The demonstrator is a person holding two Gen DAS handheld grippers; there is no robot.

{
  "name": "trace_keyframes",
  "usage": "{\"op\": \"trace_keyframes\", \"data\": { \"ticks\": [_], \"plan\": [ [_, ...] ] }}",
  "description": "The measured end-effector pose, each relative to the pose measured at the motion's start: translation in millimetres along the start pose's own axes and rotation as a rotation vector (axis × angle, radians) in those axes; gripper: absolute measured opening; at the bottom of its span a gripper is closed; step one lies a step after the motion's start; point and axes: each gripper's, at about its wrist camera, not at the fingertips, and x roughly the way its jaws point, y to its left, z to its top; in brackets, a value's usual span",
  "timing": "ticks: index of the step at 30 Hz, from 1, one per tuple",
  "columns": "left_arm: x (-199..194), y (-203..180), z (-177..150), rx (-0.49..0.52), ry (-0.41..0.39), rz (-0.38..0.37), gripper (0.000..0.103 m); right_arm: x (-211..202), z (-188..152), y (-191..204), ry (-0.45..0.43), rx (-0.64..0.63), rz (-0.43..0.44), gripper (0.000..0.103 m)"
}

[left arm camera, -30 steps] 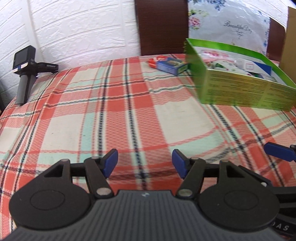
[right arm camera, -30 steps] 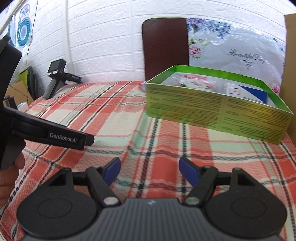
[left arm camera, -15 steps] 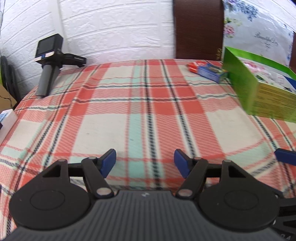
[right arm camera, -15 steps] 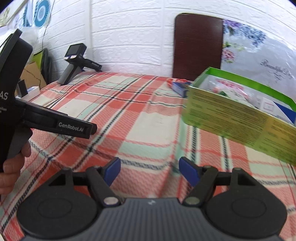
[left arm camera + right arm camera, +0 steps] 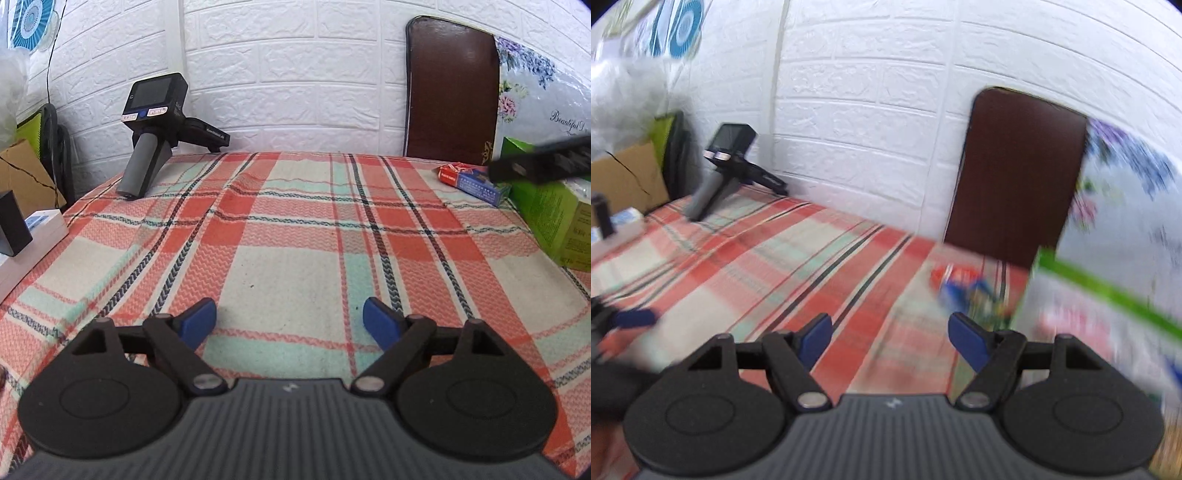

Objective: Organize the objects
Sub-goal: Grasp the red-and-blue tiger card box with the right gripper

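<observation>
A red and blue small box (image 5: pixel 474 182) lies on the plaid cloth (image 5: pixel 295 240) at the far right, next to a green cardboard box (image 5: pixel 550 214). In the blurred right wrist view the small box (image 5: pixel 964 286) lies ahead of the fingers, left of the green box (image 5: pixel 1108 295). My left gripper (image 5: pixel 290 321) is open and empty over the near middle of the cloth. My right gripper (image 5: pixel 890 334) is open and empty, and part of it crosses the left wrist view at the far right (image 5: pixel 543 162).
A spare black handheld gripper with a screen (image 5: pixel 155 129) stands at the back left of the cloth. A dark brown chair back (image 5: pixel 450 92) and a flowered bag (image 5: pixel 535 103) stand against the white wall. White boxes (image 5: pixel 33 236) and cardboard (image 5: pixel 26 177) sit beyond the left edge.
Both grippers have swung left and moved forward. The green box has slid to the right edge of both views. The right wrist view is now motion-blurred and closer to the small box.
</observation>
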Motion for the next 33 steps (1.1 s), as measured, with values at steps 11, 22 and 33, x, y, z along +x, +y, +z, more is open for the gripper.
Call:
{"op": "trace_keyframes", "data": {
  "ticks": [11, 22, 33],
  "plan": [
    [3, 10, 1, -0.077, -0.027, -0.071, 0.088, 142, 57, -52, 0.397, -0.004, -0.009, 0.092],
    [6, 17, 3, -0.138, -0.040, -0.104, 0.089, 155, 48, -45, 0.527, -0.016, 0.132, 0.061],
    [7, 18, 3, -0.135, -0.035, -0.106, 0.091, 61, -2, 25, 0.423, -0.135, 0.344, 0.061]
  ]
}}
